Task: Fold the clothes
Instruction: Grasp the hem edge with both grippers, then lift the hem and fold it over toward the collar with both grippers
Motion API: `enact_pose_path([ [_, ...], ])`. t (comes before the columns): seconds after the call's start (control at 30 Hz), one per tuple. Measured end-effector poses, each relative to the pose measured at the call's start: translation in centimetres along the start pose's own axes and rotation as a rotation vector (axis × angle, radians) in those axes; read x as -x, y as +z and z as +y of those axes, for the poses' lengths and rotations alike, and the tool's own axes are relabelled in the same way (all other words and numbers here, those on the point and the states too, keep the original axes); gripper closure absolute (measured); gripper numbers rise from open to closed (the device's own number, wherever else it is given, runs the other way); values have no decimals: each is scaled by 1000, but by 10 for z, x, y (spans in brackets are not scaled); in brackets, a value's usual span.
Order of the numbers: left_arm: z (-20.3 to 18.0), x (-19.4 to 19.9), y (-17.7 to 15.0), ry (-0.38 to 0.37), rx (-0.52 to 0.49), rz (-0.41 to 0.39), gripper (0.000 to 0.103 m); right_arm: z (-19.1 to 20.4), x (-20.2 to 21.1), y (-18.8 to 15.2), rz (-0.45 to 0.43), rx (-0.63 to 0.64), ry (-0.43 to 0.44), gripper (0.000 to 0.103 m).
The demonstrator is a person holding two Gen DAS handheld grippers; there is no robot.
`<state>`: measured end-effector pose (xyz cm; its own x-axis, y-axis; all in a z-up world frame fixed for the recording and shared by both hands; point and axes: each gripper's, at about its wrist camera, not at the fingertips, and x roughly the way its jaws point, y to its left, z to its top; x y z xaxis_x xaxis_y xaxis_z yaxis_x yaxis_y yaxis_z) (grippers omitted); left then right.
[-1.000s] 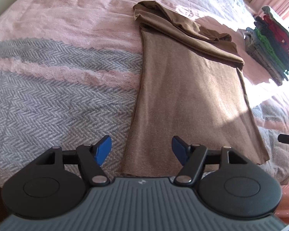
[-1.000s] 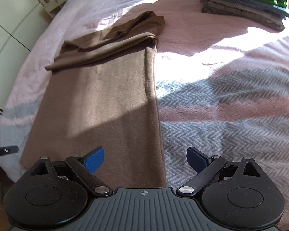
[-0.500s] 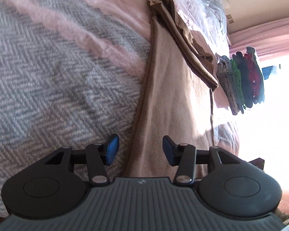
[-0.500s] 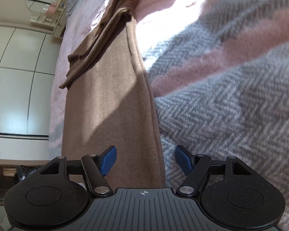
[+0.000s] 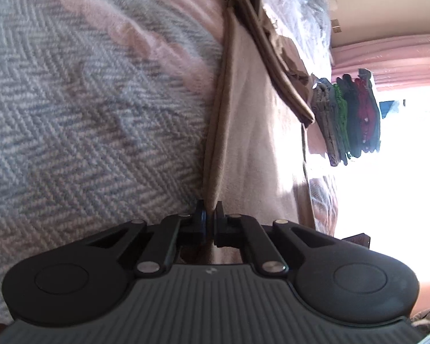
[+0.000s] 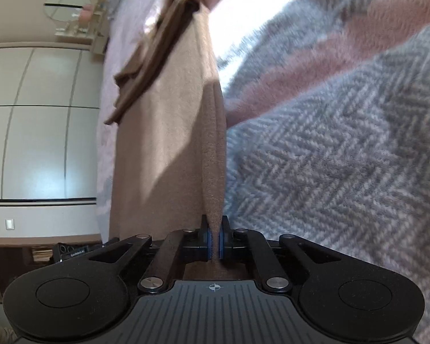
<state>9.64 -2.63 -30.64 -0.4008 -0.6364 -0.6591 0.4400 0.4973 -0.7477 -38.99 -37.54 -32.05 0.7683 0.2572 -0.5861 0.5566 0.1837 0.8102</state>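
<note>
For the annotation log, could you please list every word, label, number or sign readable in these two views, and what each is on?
No text can be read with confidence.
Small black box on the low shelf: a white printed line, too small and blurred to read.
Right gripper body: a white crosshair mark, no letters.
Left gripper body: a small white logo, no letters.
Brown knit garment: no label visible.

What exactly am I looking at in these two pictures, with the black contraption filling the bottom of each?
Each picture comes from a camera mounted on a handheld two-finger gripper; a person holds one in each hand. The black parts are the grippers themselves. The left gripper and right gripper are each shut on a near corner of the long brown knitted garment, which lies on a bed with a pink-and-grey herringbone blanket. A stack of folded clothes sits farther back. In the right view, white wardrobe doors stand beside the bed.
</note>
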Motion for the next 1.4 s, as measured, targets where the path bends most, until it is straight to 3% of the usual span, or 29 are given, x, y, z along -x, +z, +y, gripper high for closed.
enact_pose_path([
  [0.23,-29,37,-16,-43,-89,-63,102,26,37,-8,-48,43,54,101],
  [0.37,-35,50,-36,-34,-63,-50,102,25,49,-27,-8,12,34,101],
  [0.47,-43,50,-17,-67,-45,-96,102,20,51,-44,25,-53,16,101],
  [0.57,-52,50,1,-101,-28,-142,102,26,58,-41,-2,-87,30,101],
  [0.7,-64,50,26,-145,-4,-203,102,64,68,6,-89,-22,66,101],
  [0.83,-75,50,51,-189,19,-264,101,93,64,75,-152,3,68,101],
  [0.97,-80,19,118,-180,76,-273,101,104,41,149,-172,-26,31,101],
  [1.13,-66,-37,202,-111,140,-278,100,90,-8,225,-191,-76,-76,100],
  [1.17,-61,-46,214,-87,164,-299,92,86,-18,237,-209,-80,-88,95],
  [1.2,-56,-56,224,-69,182,-314,83,82,-26,246,-231,-79,-105,72],
  [1.23,-51,-62,233,-43,194,-324,82,79,-28,248,-269,-63,-142,31],
  [1.27,-48,-65,238,-8,200,-328,81,76,-30,250,-307,-48,-179,19],
  [1.4,-43,-66,241,68,120,-291,80,76,-38,245,-317,97,-267,20],
])
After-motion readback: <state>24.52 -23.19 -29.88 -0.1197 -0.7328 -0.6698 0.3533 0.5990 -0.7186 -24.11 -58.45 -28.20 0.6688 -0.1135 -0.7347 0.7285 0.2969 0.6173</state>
